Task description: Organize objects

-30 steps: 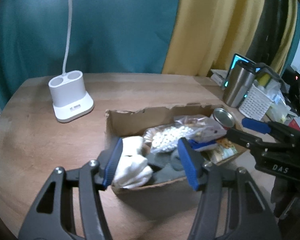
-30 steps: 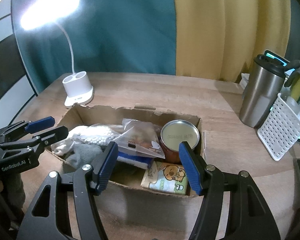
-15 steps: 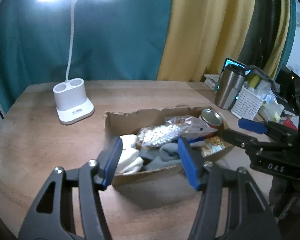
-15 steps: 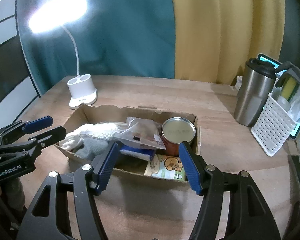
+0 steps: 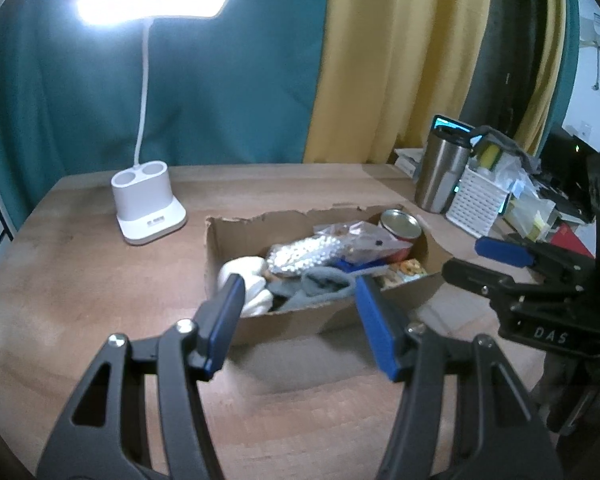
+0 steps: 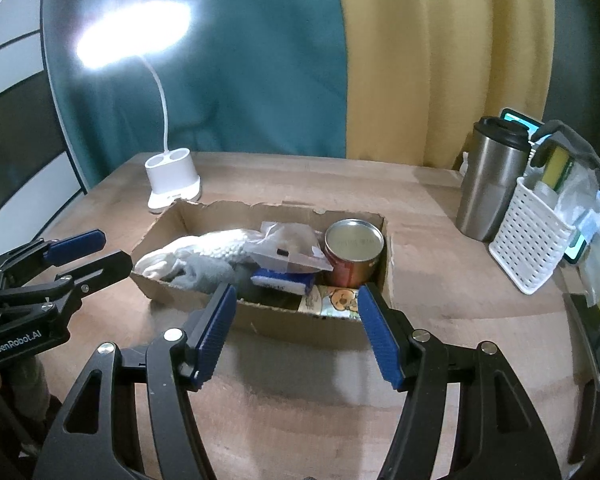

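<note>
1. The wooden table point(image 6: 300, 184) carries everything; a white desk lamp point(image 6: 174, 184) stands at its far left, and a steel tumbler point(image 6: 488, 184) and a white perforated basket point(image 6: 532, 248) stand at its right edge.
2. The cardboard box point(image 6: 292, 322) sits mid-table, in front of both grippers, its torn rim low and floppy. Judged from that, it will bend if taken by one wall, so it is better to lift the things out than to drag the box.
3. The left gripper point(image 5: 300, 320) hovers near the box's near wall with its jaws spread apart and nothing between them. The right gripper point(image 6: 296, 332) does the same from the other side, equally wide and empty.
4. The grey cloth point(image 6: 204, 274) and the white cloth point(image 6: 160, 262) lie bunched at the box's left end. They look soft and light; pinch a raised fold.
5. The red can point(image 6: 354, 256) stands upright at the right end, rigid and probably the heaviest item. Its smooth wall may slip, so grip it across the sides, low down.
6. The clear bag of white pellets point(image 5: 308, 254) lies across the middle. It is likely slippery and shifting; take it by the gathered plastic.
7. The blue packet point(image 6: 284, 280) and the cartoon-printed packet point(image 6: 336, 300) lie partly underneath; they seem flat and light, so grip an exposed edge.
</note>
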